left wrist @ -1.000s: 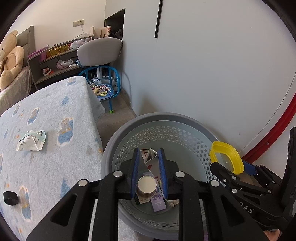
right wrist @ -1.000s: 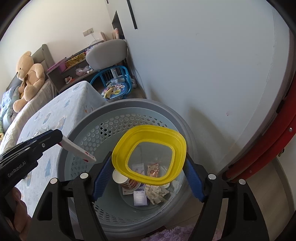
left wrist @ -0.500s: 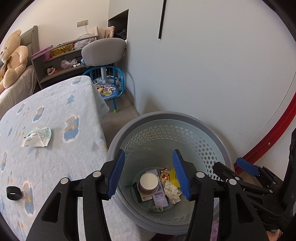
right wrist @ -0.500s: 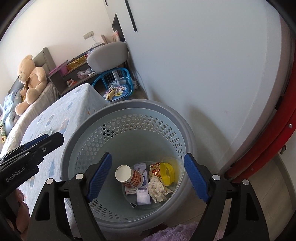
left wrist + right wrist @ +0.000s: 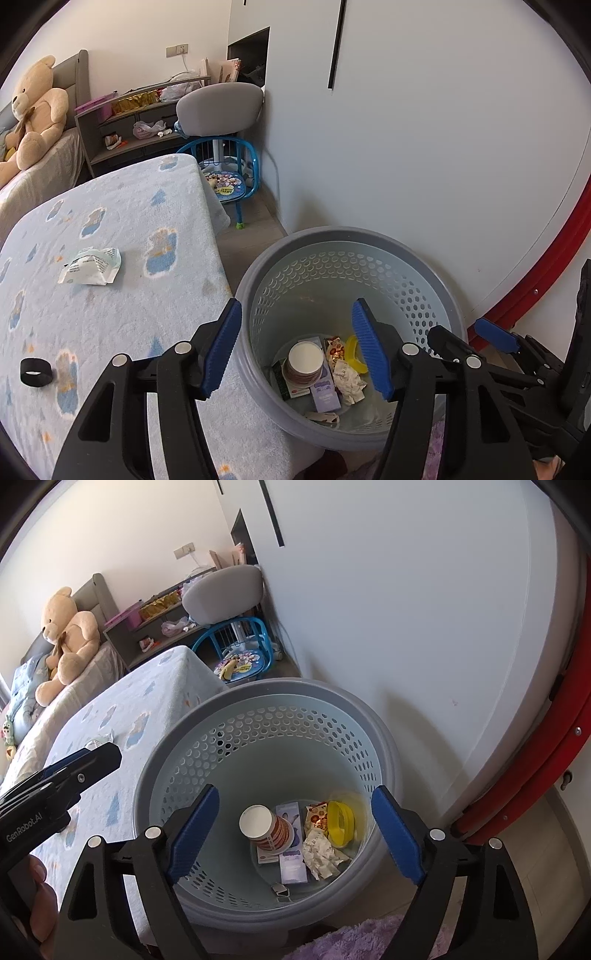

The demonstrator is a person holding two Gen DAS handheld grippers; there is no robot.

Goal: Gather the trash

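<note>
Grippers come first in our view: our left gripper [image 5: 295,347] and right gripper [image 5: 295,830] both hang over the grey basket [image 5: 207,720], jaws just spread apart with nothing between them. Below, on the basket floor, lie a paper cup [image 5: 264,829], a yellow ring [image 5: 341,823] and crumpled wrappers [image 5: 321,853]. Farther left, on the blanket-covered table [image 5: 122,314], we see a wrapper [image 5: 90,266] and a black band [image 5: 35,373].

Both wrist cameras look steeply down from close above into the grey basket [image 5: 424,266] [image 5: 384,738], left view also catching the bed [image 5: 110,295].
</note>
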